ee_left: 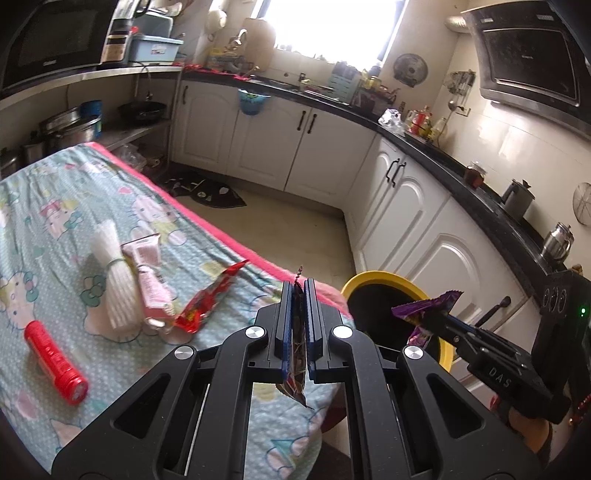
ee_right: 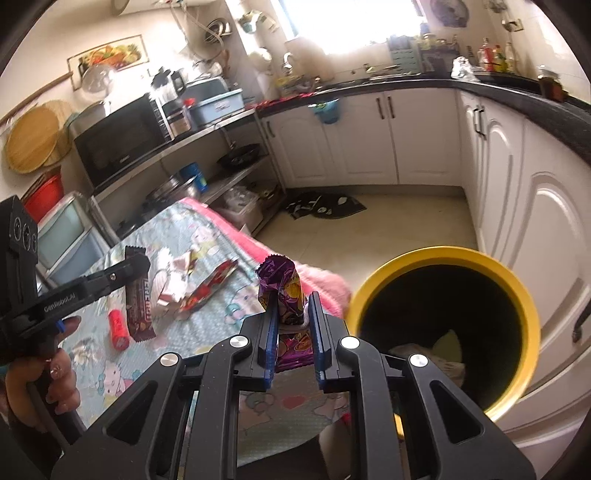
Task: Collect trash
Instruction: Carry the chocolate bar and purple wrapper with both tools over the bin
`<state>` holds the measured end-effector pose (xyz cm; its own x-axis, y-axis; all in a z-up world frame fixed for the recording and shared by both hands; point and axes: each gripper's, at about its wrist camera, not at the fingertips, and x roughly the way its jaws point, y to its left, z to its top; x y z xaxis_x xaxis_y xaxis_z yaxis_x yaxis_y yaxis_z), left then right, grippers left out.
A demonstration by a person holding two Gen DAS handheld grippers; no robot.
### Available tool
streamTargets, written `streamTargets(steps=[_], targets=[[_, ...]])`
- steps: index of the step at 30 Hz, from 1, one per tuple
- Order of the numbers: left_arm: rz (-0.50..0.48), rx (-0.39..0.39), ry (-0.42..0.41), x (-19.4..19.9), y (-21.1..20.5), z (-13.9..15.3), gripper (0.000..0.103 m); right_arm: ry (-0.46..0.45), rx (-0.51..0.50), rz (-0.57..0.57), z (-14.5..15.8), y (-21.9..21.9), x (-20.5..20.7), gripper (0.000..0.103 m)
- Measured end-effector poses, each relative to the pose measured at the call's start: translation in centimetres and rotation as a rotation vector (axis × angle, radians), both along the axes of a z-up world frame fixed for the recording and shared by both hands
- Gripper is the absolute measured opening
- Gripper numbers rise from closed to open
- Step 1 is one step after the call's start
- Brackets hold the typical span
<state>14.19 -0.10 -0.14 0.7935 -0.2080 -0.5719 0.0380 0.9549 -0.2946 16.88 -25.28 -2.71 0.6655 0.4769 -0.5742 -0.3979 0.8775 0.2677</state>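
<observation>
Two grippers: the left gripper (ee_left: 299,291) and the right gripper (ee_right: 293,306), each clamped on one wrapper, a dark wrapper (ee_right: 139,295) and a purple wrapper (ee_right: 282,291). On the table lie one red wrapper (ee_left: 208,302), one red torch (ee_left: 55,356), one white bundle (ee_left: 114,284) and perhaps one pink packet (ee_left: 149,275). One yellow bin (ee_right: 443,254).

A bright kitchen with white cupboards

Sun is shining in through the window (ee_left: 332,26) and making it glow white. White cupboards (ee_left: 325,155) are running along two walls under a black counter (ee_left: 436,151). A microwave (ee_right: 122,140) is sitting on a metal shelf. A dark mat (ee_right: 325,206) is lying on the pale tiled floor (ee_left: 295,229). The walls are wearing cream tiles.
</observation>
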Motion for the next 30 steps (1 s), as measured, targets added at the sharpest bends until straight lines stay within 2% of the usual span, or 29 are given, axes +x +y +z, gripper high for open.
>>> streamTargets(steps=[9,30], targets=[[-0.069,0.014,-0.020,1.0,-3.3,0.8,0.003,-0.020,0.025,-0.086,0.8,-3.3,0.5,0.016],[-0.213,0.017,-0.023,3.8,-10.9,0.2,0.003,-0.063,0.063,-0.270,1.2,-9.5,0.3,0.016]])
